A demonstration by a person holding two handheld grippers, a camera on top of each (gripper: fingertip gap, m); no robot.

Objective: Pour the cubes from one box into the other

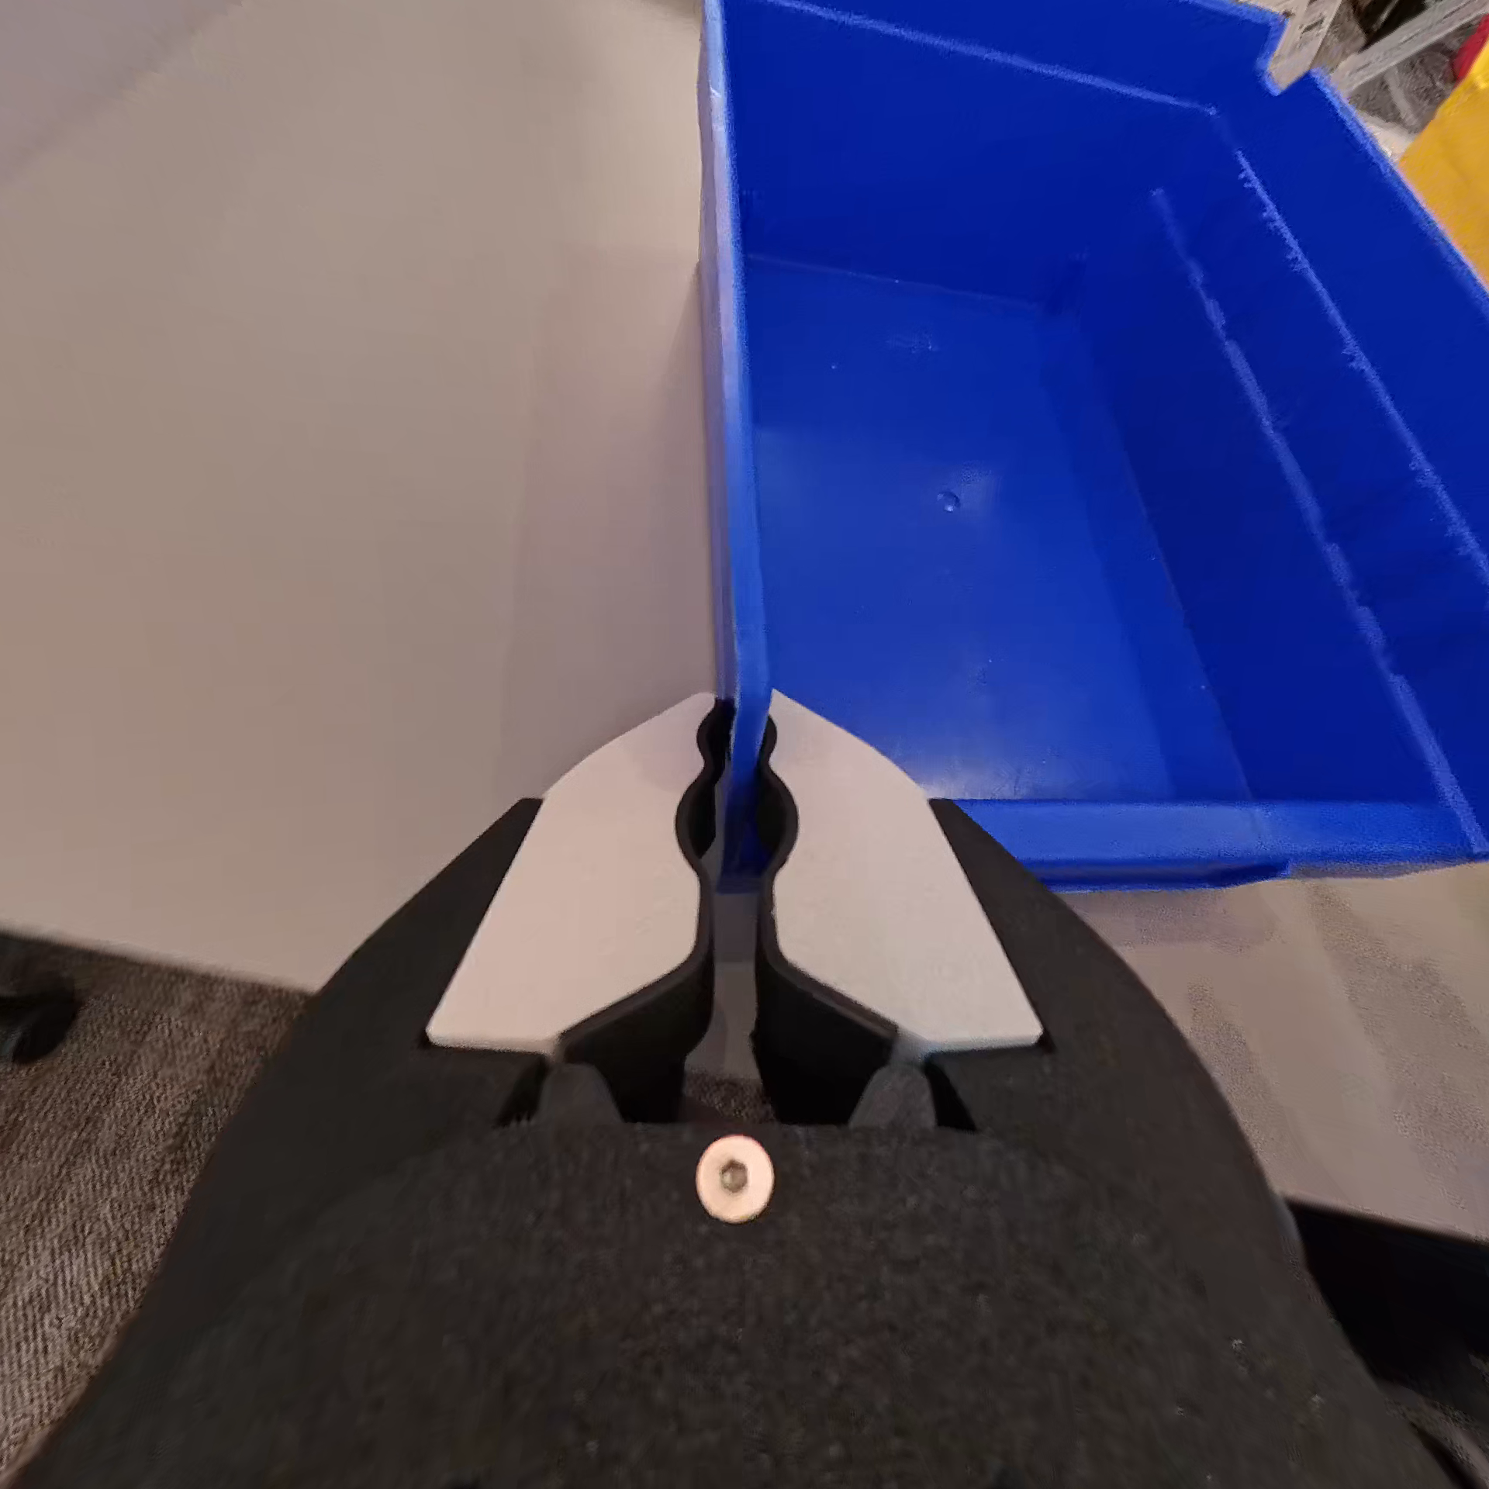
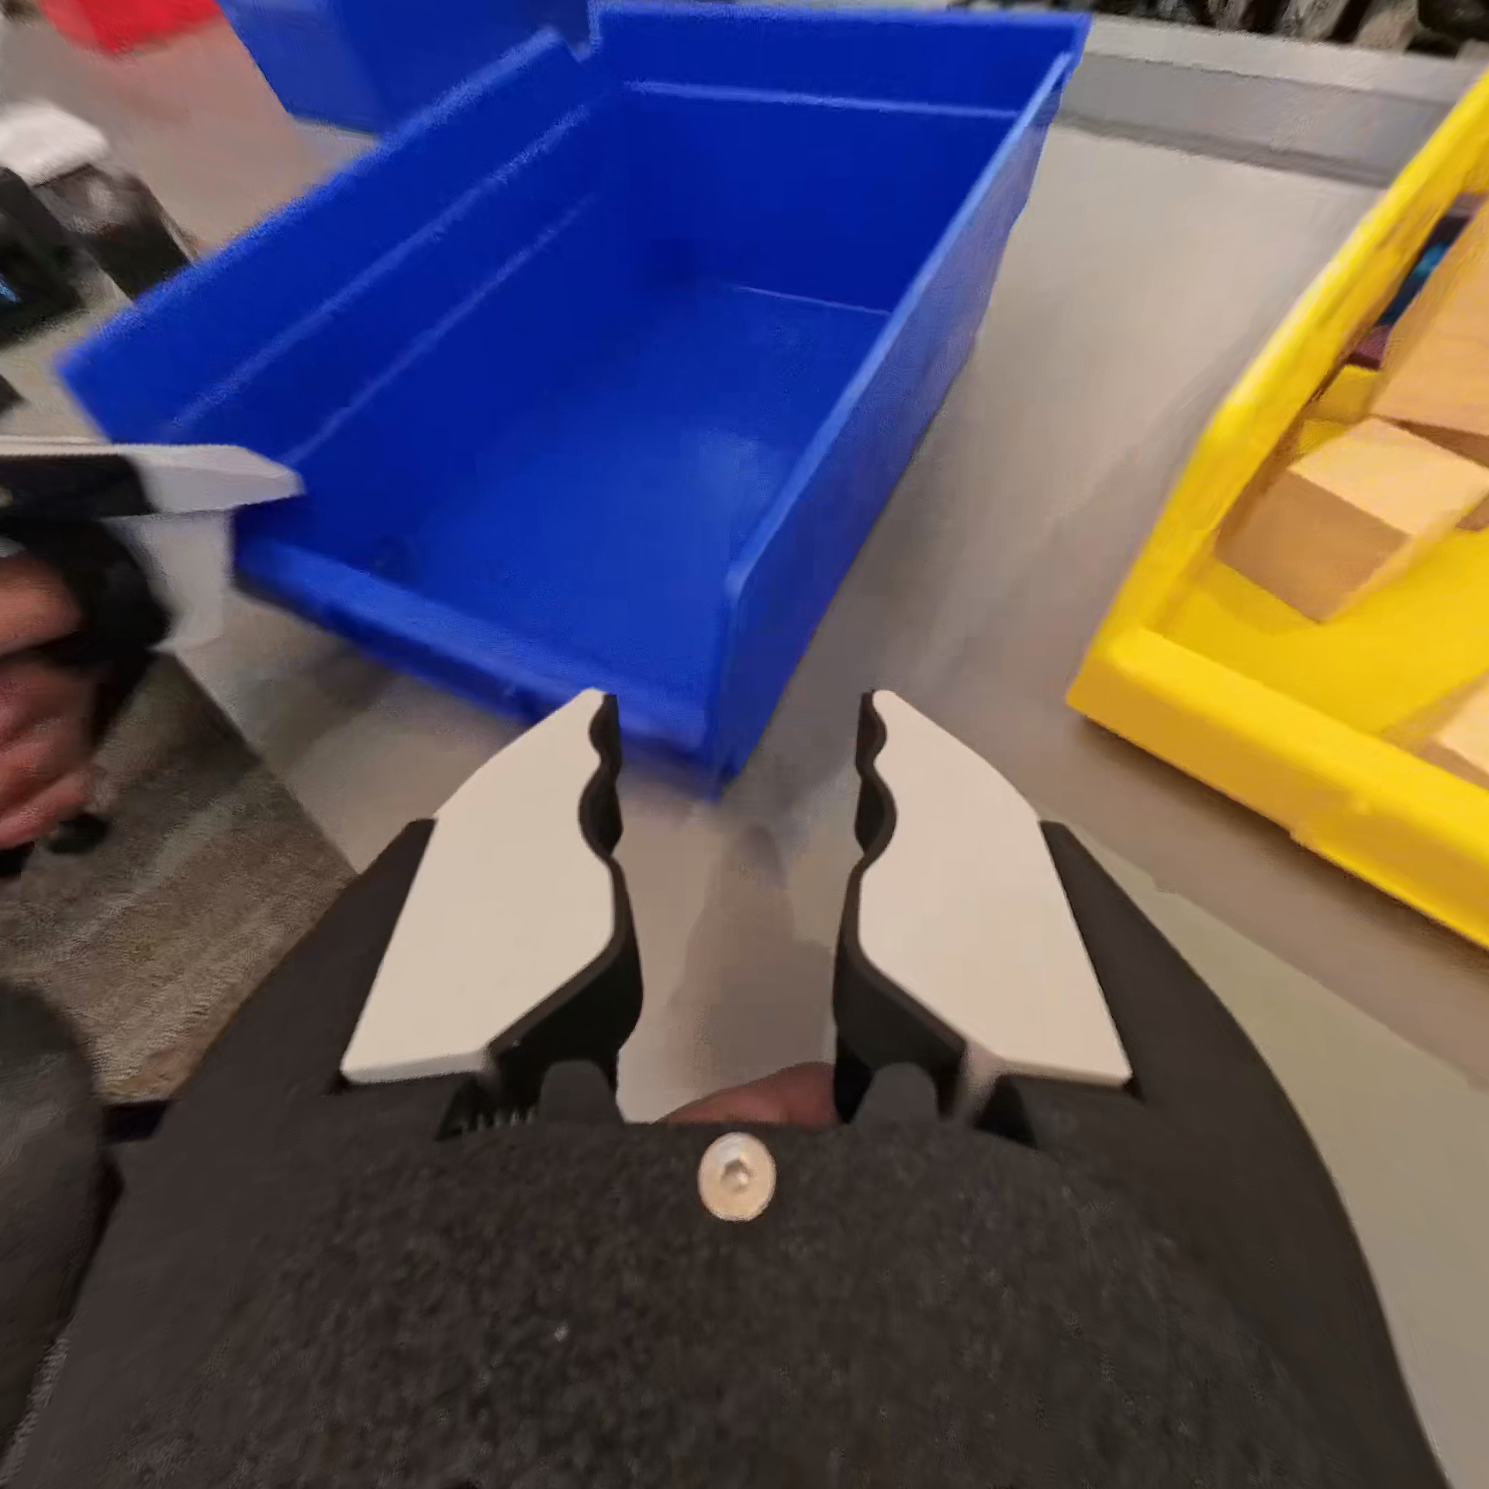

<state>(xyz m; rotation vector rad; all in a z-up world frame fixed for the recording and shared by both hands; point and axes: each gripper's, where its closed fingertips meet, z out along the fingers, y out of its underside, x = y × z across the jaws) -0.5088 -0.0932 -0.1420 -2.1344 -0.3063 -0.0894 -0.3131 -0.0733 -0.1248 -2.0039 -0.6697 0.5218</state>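
An empty blue box [image 1: 1047, 524] stands on the grey table [image 1: 322, 403]. My left gripper [image 1: 745, 725] is shut on the blue box's left side wall near its front corner, with both pads pressed on the wall. In the right wrist view the blue box [image 2: 564, 443] lies ahead, and the left gripper [image 2: 242, 483] shows at its left wall. My right gripper [image 2: 737, 709] is open and empty, just in front of the blue box's near right corner. A yellow box [image 2: 1209, 709] holding several wooden cubes [image 2: 1329, 524] sits to the right.
A second blue bin [image 2: 387, 56] and a red object [image 2: 121, 20] stand at the back left. A person's hand [image 2: 32, 709] holds the left gripper. Carpet floor [image 2: 145, 886] lies beyond the table's near edge. The yellow box's corner shows in the left wrist view [image 1: 1450, 177].
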